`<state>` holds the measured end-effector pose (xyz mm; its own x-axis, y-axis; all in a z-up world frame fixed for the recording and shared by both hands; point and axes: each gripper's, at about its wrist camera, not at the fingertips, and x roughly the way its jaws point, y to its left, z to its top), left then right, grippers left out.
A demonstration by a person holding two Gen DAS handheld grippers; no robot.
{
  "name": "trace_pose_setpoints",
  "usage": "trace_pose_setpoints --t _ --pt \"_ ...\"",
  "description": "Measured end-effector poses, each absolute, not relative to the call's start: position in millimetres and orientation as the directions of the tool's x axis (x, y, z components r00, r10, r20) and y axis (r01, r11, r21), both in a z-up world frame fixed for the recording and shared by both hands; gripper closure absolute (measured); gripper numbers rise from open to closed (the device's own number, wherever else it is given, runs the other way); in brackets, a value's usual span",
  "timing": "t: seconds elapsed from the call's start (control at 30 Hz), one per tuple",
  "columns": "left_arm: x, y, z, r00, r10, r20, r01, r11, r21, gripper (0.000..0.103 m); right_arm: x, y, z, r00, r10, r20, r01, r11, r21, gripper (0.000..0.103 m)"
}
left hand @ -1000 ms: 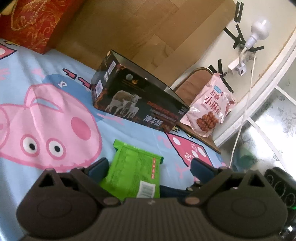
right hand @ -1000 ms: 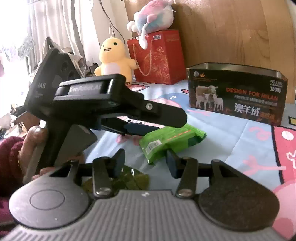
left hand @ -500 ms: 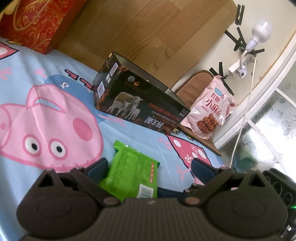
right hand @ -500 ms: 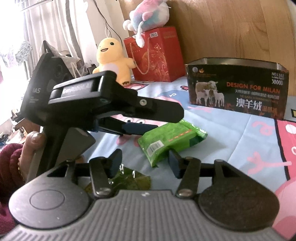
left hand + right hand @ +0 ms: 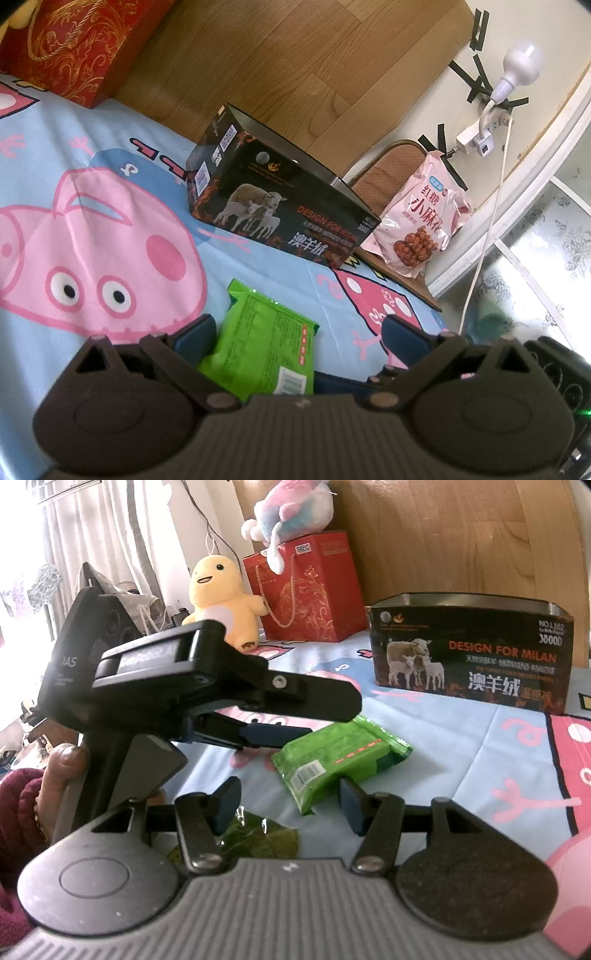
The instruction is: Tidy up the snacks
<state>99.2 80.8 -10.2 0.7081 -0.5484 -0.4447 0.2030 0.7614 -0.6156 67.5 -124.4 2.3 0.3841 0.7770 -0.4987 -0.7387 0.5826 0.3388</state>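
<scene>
Right claw [image 5: 288,805] jaws have just been opening, wider than 1 second ago. Nothing is pinched: the pads stand spread. A dark green crinkly wrapper [image 5: 258,840] lies under the gap, and 1 corner of the green packet [image 5: 340,760] shows just past the tips. Everything else sits where it was.

From my remote seat, the left claw [image 5: 297,330] is spread too. The green packet lies flat on the sheet [image 5: 44,166] between its 2 fingers, close against 1 finger [image 5: 195,332] and well apart from the other. I can't tell if that near pad actually touches it. No squeeze on it. The packet's barcode end points back at the left claw. In the right view, the left hand [image 5: 62,768] grips that claw's handle, with a dark red sleeve at the wrist.

The packet sits in the middle of the sheet, on the pig print, well short of the far edge. A black box [image 5: 280,210] with sheep on it stands open-topped near the far edge, against the wooden board. A pink snack bag [image 5: 421,221] stands upright off the sheet, just past the box's end. A red gift bag [image 5: 310,590] and a yellow plush [image 5: 218,598] sit along the far edge, at the other end from the pink bag.
</scene>
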Motion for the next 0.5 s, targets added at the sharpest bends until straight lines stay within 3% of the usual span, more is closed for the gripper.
trace_pose_setpoints --t 0.5 --pt "99.7 81.0 -10.2 0.709 -0.546 -0.446 0.202 0.763 -0.614 0.003 65.8 -122.9 3.0 0.361 0.795 -0.488 -0.765 0.552 0.333 0.041"
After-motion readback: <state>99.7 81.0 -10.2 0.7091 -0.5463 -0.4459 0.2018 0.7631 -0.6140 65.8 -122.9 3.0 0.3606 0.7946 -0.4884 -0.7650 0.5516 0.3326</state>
